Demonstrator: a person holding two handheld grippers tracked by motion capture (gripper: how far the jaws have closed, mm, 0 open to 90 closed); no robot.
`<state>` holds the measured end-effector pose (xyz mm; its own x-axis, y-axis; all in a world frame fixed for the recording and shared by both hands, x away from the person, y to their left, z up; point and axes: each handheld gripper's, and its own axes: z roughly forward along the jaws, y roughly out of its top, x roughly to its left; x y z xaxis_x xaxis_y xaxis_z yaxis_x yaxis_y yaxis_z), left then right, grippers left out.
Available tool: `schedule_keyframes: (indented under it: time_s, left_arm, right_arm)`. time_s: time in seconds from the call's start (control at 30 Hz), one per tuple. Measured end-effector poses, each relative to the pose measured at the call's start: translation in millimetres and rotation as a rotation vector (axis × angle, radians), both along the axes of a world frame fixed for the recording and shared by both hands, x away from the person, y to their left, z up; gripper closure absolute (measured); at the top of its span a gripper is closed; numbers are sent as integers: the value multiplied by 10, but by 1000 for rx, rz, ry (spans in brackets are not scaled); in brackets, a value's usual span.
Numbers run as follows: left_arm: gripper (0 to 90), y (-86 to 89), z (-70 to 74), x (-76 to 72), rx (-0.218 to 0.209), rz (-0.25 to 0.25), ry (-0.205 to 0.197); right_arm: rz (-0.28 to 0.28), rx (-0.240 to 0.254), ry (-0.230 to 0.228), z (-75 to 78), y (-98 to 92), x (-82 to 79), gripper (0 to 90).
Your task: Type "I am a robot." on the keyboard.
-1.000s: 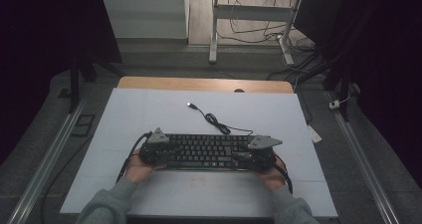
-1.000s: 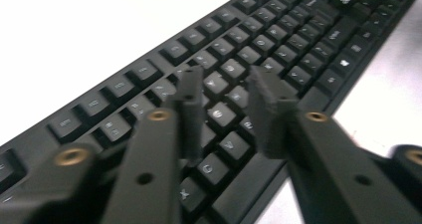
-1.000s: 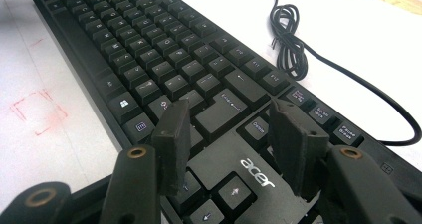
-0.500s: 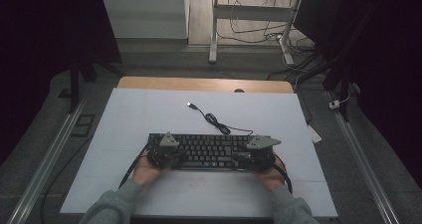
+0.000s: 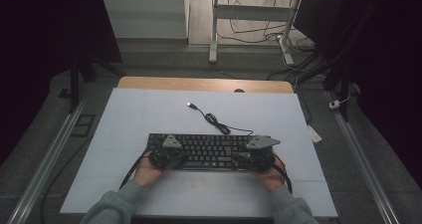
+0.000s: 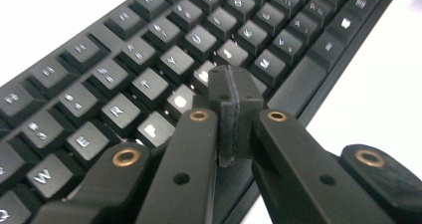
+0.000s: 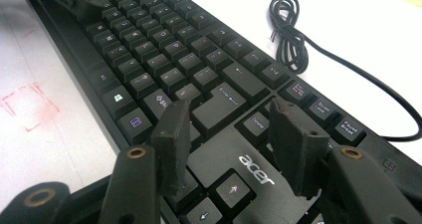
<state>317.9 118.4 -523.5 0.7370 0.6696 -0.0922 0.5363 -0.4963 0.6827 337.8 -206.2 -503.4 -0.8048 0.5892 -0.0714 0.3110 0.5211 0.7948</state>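
1. We see the keyboard [image 5: 209, 152] lying at 6 o'clock on the white table [image 5: 149, 114], near its front edge.
2. Our left gripper [image 6: 230, 92] sits over the keyboard's left half, jaws pressed together with nothing between them, tips above the middle letter keys.
3. Our right gripper [image 7: 231, 129] hovers over the keyboard's right end, jaws wide, straddling the keys near Enter and Delete without gripping.
4. The cable [image 5: 214, 119] runs from the keyboard's back edge toward 12 o'clock, coiled midway, plug lying loose.
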Motion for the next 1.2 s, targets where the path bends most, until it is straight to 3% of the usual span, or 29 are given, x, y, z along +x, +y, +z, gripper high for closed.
schedule_keyframes:
  time_s: [0.2,0.37,0.5,0.6,0.73,0.83,1.0,1.2]
  left_arm:
    - [888,6,16,-13,11,3,-22]
    - [887,110,111,-36,-46,33,-72]
    - [865,237,191,-59,-85,60,-90]
    - [799,343,232,-72,-113,83,-93]
    - [609,463,256,-71,-118,131,-87]
    - [533,535,256,-63,-128,163,-77]
    - [467,583,249,-53,-123,190,-73]
    - [428,572,233,-50,-99,189,-70]
  right_arm:
    - [5,0,-3,-4,5,1,511]
    - [-3,-4,-4,3,-4,0,511]
    - [0,-1,-2,2,-1,-1,509]
    - [2,-1,-3,2,3,-4,509]
    - [4,-2,-4,-4,3,2,507]
    - [5,-3,-3,-6,6,2,506]
    - [5,-3,-1,-10,10,3,505]
    - [10,-5,-3,-7,18,2,505]
